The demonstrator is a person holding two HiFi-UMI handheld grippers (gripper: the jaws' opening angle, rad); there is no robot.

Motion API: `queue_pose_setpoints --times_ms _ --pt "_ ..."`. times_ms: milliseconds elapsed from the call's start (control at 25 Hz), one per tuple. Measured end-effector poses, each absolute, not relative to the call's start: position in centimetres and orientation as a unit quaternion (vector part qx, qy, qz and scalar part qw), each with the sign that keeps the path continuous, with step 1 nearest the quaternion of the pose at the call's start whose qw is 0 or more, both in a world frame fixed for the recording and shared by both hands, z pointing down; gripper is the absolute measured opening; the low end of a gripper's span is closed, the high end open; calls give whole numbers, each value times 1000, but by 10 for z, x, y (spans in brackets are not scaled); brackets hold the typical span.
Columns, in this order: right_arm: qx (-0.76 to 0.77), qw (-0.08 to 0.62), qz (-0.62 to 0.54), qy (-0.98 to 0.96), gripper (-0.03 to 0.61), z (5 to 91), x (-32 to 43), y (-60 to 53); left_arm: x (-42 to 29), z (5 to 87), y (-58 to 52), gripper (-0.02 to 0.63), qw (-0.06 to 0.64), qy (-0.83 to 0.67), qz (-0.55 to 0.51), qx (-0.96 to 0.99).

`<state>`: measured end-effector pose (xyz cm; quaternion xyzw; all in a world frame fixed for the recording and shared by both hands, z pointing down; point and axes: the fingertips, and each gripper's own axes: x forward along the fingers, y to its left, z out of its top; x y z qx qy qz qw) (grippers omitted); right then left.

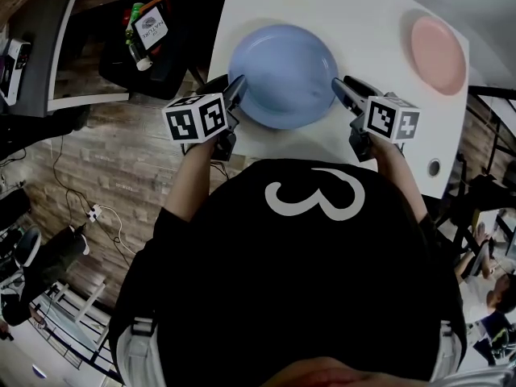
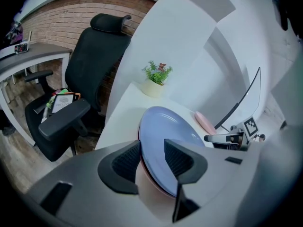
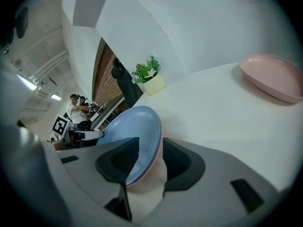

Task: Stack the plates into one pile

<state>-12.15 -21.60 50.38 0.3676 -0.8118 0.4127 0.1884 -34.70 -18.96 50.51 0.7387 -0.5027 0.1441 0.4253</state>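
Observation:
A blue plate [image 1: 282, 75] lies on the white table [image 1: 363, 22], directly in front of me. In both gripper views a pink plate [image 2: 154, 193] shows under its rim. My left gripper [image 1: 235, 89] straddles the left rim of this pile. Its jaws stand apart with the rim between them [image 2: 152, 155], and the pads do not press on it. My right gripper [image 1: 343, 89] straddles the right rim the same way, open [image 3: 150, 150]. Another pink plate [image 1: 438, 55] sits alone at the table's far right [image 3: 272, 77].
A small potted plant [image 2: 156, 77] stands at the table's far edge. A black office chair [image 2: 85, 79] with bottles and a packet on its seat [image 1: 145, 31] is left of the table. A round cable hole [image 1: 434, 167] sits near the table's right front.

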Motion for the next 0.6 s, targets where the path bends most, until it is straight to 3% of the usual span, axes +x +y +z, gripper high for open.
queue_pose_setpoints --times_ms 600 --pt "354 145 440 -812 152 487 -85 -205 -343 484 -182 176 364 -552 201 723"
